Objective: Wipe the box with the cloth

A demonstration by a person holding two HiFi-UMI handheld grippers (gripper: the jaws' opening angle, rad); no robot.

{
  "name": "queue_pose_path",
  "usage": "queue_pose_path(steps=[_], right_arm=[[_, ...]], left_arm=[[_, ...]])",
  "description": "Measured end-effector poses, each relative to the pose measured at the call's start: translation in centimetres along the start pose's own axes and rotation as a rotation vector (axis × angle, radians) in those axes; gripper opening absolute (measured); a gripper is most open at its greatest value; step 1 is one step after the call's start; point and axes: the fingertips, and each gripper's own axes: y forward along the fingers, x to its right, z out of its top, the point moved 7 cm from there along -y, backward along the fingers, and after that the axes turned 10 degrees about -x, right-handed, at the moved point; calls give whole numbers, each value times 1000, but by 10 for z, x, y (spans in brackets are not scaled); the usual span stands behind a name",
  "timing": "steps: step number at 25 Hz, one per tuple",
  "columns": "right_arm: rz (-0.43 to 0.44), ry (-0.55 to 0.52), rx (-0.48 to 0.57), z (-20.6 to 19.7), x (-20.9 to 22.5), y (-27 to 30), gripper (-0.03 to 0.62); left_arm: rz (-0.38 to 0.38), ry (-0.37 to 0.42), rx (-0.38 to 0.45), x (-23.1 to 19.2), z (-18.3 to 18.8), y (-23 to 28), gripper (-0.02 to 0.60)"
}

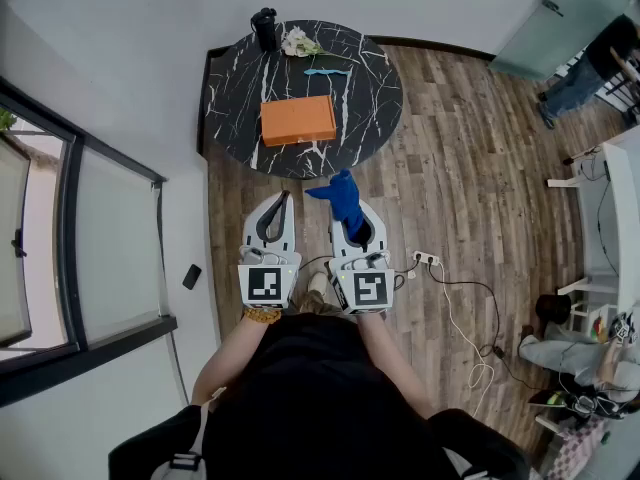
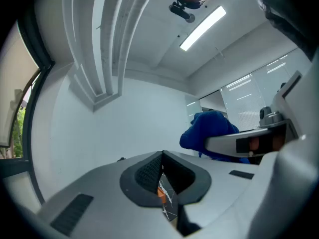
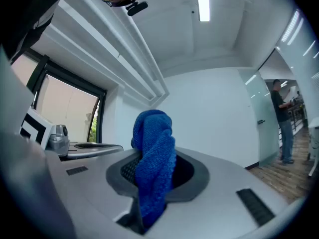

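An orange box (image 1: 298, 120) lies flat on the round black marble table (image 1: 230, 88). Both grippers are held level over the wooden floor, short of the table's near edge. My right gripper (image 1: 347, 208) is shut on a blue cloth (image 1: 343, 200), which bunches up between the jaws and sticks out past their tips (image 3: 152, 153). My left gripper (image 1: 283, 199) is shut with nothing in it; through the slit below its closed jaws a sliver of the box (image 2: 160, 190) shows. In the left gripper view the cloth (image 2: 209, 133) appears at the right.
On the table's far side stand a black bottle (image 1: 265, 28), white flowers (image 1: 298, 41) and a small blue object (image 1: 327, 70). A power strip (image 1: 427, 259) with cables lies on the floor at the right. A white desk (image 1: 610, 198) and a person (image 1: 590, 68) are at the far right, a window (image 1: 60, 238) at the left.
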Motion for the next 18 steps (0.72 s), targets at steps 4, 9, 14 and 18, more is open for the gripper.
queue_pose_path(steps=[4, 9, 14, 18], right_arm=[[14, -6, -6, -5, 6, 12, 77], [36, -10, -25, -2, 13, 35, 77], [-4, -16, -55, -4, 28, 67, 77], [-44, -21, -90, -4, 35, 96, 77]], left_arm=[[-10, 1, -4, -1, 1, 6, 6], [-1, -5, -3, -16, 12, 28, 6], [-37, -17, 2, -29, 8, 63, 6], [-77, -14, 6, -50, 9, 97, 6]])
